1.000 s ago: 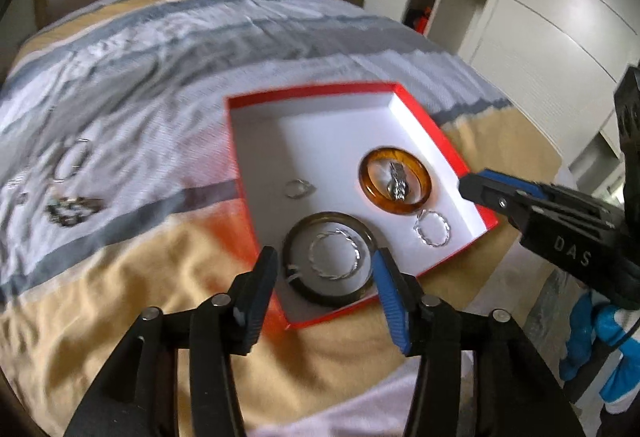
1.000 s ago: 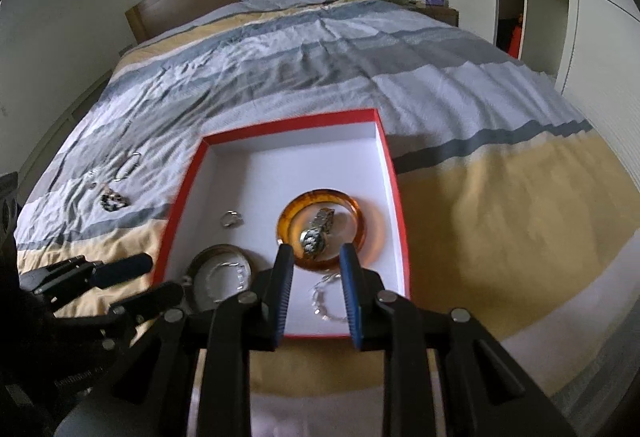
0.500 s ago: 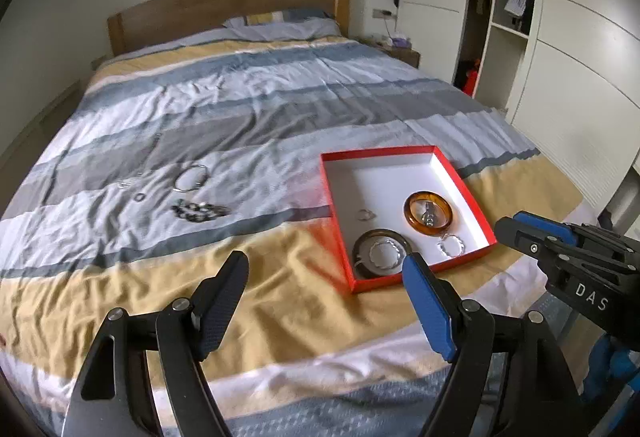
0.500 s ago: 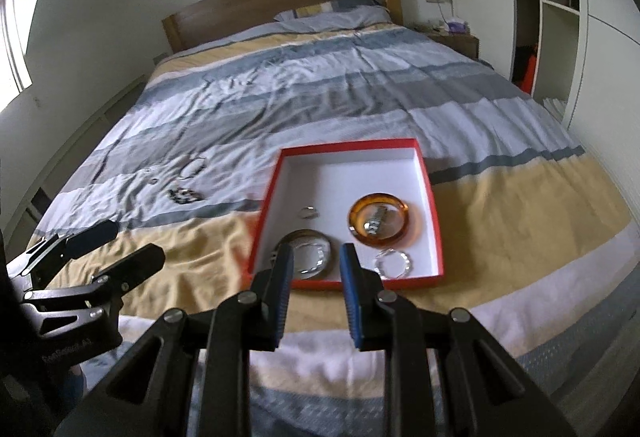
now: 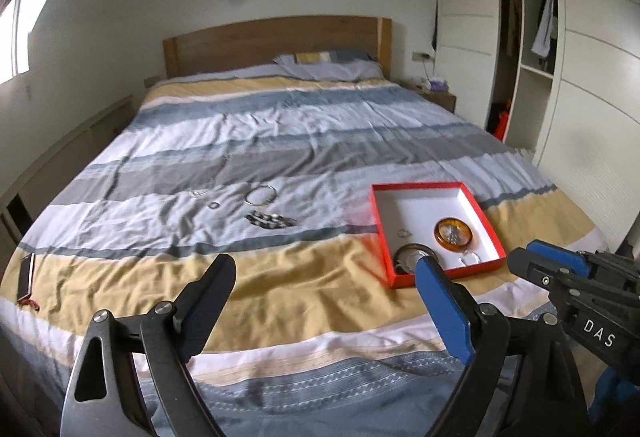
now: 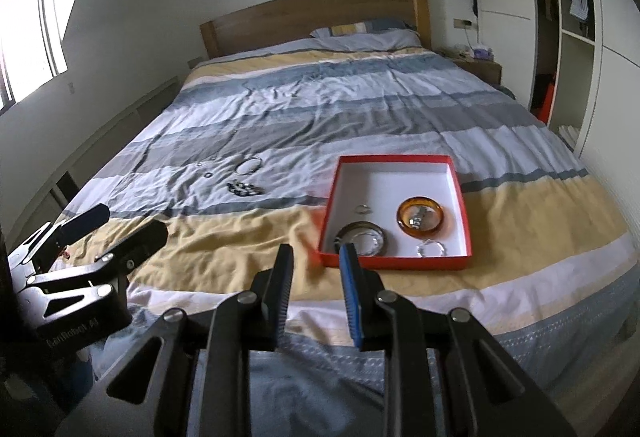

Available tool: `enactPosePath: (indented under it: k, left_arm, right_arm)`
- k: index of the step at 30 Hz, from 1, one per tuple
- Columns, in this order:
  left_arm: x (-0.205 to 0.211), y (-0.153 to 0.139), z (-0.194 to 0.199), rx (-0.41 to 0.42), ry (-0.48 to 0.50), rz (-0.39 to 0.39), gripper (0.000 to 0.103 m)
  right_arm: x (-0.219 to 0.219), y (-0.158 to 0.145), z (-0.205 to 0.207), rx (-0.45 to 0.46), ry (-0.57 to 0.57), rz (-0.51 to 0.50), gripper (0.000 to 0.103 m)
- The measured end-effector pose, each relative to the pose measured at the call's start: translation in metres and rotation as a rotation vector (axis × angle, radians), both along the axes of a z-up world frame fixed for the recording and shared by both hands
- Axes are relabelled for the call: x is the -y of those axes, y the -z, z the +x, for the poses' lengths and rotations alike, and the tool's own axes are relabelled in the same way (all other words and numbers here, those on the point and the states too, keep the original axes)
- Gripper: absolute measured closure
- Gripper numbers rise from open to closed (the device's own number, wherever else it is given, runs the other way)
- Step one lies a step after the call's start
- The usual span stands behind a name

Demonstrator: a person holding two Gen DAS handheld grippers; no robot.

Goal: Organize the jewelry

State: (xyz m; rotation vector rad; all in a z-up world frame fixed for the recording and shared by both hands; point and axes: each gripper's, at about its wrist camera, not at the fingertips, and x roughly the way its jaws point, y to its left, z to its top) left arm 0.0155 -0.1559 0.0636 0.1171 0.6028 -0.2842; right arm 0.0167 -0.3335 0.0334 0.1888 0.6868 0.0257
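Observation:
A red box (image 5: 424,187) (image 6: 394,158) with a white inside lies on the striped bed, near its foot. In it are an amber bangle (image 6: 402,215) with a watch (image 6: 418,217) inside, a dark bangle (image 6: 348,229), a twisted silver bracelet (image 6: 430,249) and a small ring (image 6: 362,209). Loose on the cover to the left lie a silver bangle (image 5: 261,195), a dark chain bracelet (image 5: 270,219) and a small ring (image 5: 214,205). My left gripper (image 5: 325,269) hangs off the foot of the bed, jaws opening wide and empty. My right gripper (image 6: 317,253) has a narrow empty gap.
A phone (image 5: 26,275) lies at the bed's left edge. A wooden headboard (image 5: 272,41) and pillow are at the far end. A nightstand (image 6: 480,67) and white wardrobe (image 5: 592,85) stand on the right. A low shelf unit runs along the left wall.
Both grippers have drawn back and up from the red box to beyond the foot of the bed. The left jaws have spread much wider; the right jaws kept their gap.

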Motion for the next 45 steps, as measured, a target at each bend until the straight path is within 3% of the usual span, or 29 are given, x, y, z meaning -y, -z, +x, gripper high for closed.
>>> enactPosePath:
  k: [15,18,24,29,45]
  left_arm:
    - [-0.051,-0.024,-0.05,0.092,-0.083,-0.043,0.013]
    - [-0.058,-0.027,-0.058,0.107,-0.095,-0.054,0.013]
    - [-0.068,-0.033,-0.071,0.119,-0.104,-0.052,0.013]
    - [-0.072,-0.033,-0.077,0.087,-0.086,-0.05,0.013]
    - [-0.089,-0.042,-0.085,0.142,-0.123,-0.086,0.013]
  right_arm:
    - [-0.045,-0.024,-0.036,0.059,-0.067,-0.047,0.079]
    - [-0.05,-0.028,-0.044,0.074,-0.07,-0.052,0.072]
    - [-0.061,-0.038,-0.055,0.095,-0.085,-0.065,0.071]
    - [-0.069,-0.044,-0.062,0.11,-0.097,-0.078,0.071]
    - [-0.081,-0.052,-0.067,0.122,-0.109,-0.099,0.071]
